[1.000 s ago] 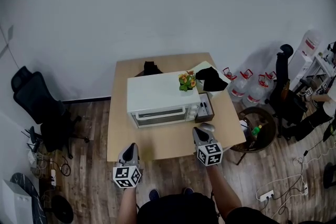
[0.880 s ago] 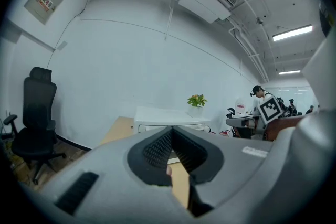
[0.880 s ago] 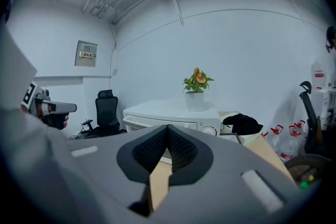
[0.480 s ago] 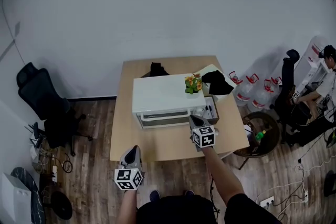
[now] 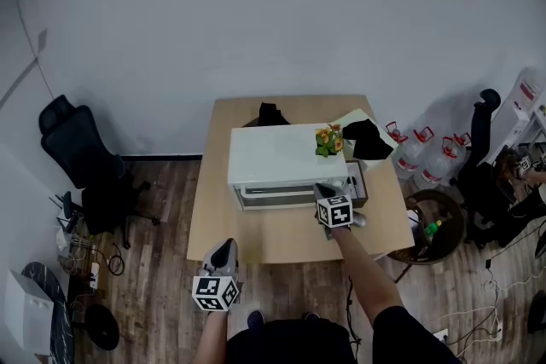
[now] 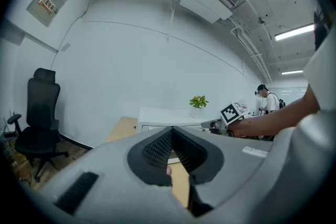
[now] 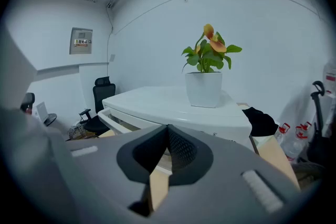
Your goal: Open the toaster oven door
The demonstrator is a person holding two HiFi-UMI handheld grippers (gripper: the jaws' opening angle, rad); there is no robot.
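The white toaster oven [image 5: 286, 156] stands on the wooden table [image 5: 256, 234] with its door [image 5: 286, 197] facing me and closed. A potted flower [image 5: 328, 141] sits on its top right corner. My right gripper [image 5: 322, 188] is shut and empty, right at the oven's front right corner. In the right gripper view the oven [image 7: 173, 105] fills the middle, its handle [image 7: 113, 120] at the left, behind the right gripper [image 7: 168, 128]. My left gripper [image 5: 223, 245] hangs shut and empty just off the table's front edge. The left gripper [image 6: 171, 131] points toward the oven [image 6: 163, 115].
A black cloth [image 5: 367, 139] lies on paper at the table's back right, and a dark box [image 5: 358, 179] stands beside the oven. A black office chair [image 5: 81, 158] is at the left. Water bottles [image 5: 418, 153] and a round basket [image 5: 435, 222] are at the right.
My right gripper has moved forward from the table's front edge up to the oven's front right corner. The left gripper has stayed low by the table edge.
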